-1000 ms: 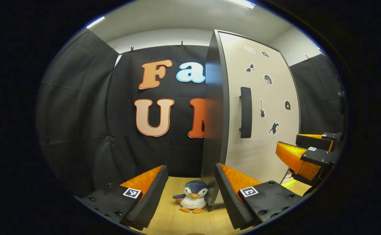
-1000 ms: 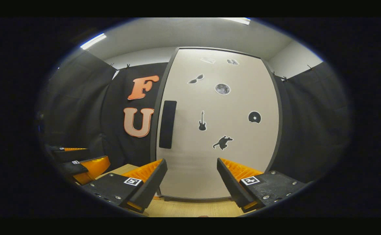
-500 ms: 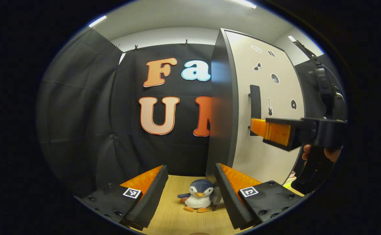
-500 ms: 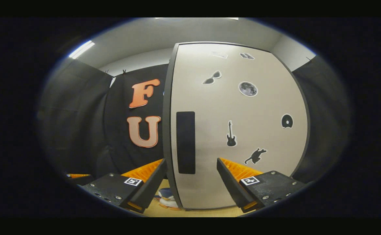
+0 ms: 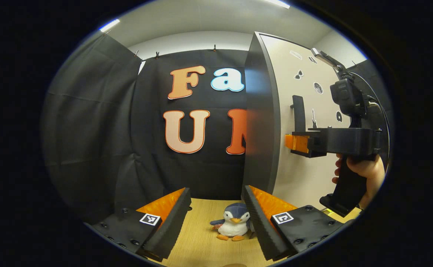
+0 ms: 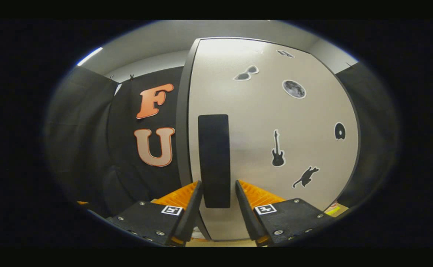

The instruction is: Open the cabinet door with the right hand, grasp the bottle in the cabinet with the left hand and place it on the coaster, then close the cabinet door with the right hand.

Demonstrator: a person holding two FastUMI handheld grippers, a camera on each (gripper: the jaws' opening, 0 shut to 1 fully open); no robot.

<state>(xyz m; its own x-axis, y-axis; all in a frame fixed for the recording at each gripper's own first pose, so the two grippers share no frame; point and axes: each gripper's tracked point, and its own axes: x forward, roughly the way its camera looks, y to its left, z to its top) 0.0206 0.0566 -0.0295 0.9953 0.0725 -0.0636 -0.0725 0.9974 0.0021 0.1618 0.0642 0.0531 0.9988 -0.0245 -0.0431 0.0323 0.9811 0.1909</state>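
Cabinet door is shut; bottle presumably behind it; right hand-held gripper brackets the lower handle, fingers narrowed, contact not discernible; handle looks rigid, take it mid-length; left hand-held gripper is wide, empty, over the bench.

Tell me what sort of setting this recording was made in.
Most likely a staged recording booth, not a real home: black cloth clipped up as walls, one freestanding cabinet with a sticker-covered door on a wooden tabletop, a toy penguin beside it, and handheld grippers working it.
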